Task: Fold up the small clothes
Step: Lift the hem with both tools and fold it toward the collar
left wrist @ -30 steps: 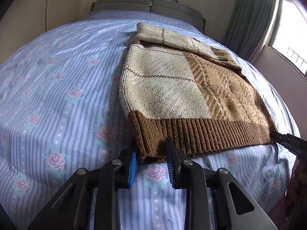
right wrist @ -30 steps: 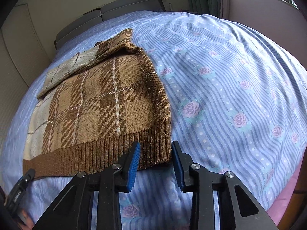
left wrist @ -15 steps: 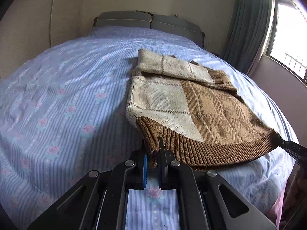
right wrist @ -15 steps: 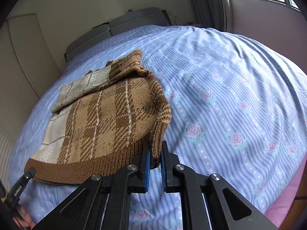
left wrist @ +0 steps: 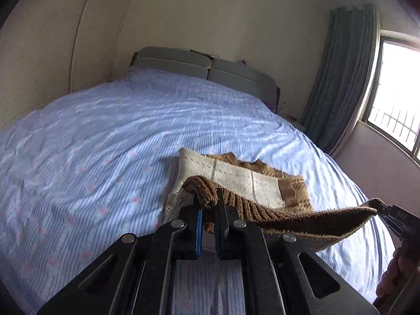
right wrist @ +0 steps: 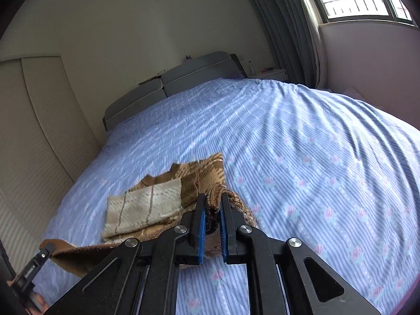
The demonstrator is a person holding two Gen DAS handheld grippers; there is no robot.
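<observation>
A brown and cream knitted sweater [left wrist: 236, 176] lies on the bed, its sleeves folded across the top. My left gripper [left wrist: 208, 204] is shut on the left corner of its brown ribbed hem [left wrist: 302, 218] and holds it raised above the bed. My right gripper [right wrist: 212, 207] is shut on the hem's right corner, also raised. The hem stretches between the two grippers. The right gripper also shows at the right edge of the left wrist view [left wrist: 393, 216], and the left gripper at the lower left of the right wrist view [right wrist: 34, 265]. The sweater also shows in the right wrist view [right wrist: 147, 204].
The bed has a blue striped sheet with pink roses [left wrist: 92, 157] and a grey headboard [left wrist: 204, 71]. A wardrobe [right wrist: 34, 131] stands on the left. Curtains [left wrist: 341, 78] and a window [left wrist: 399, 99] are on the right, with a nightstand [right wrist: 270, 73] by the headboard.
Both grippers closed on the hem corners, then lifted the hem up and carried it forward over the sweater's body toward the headboard.
</observation>
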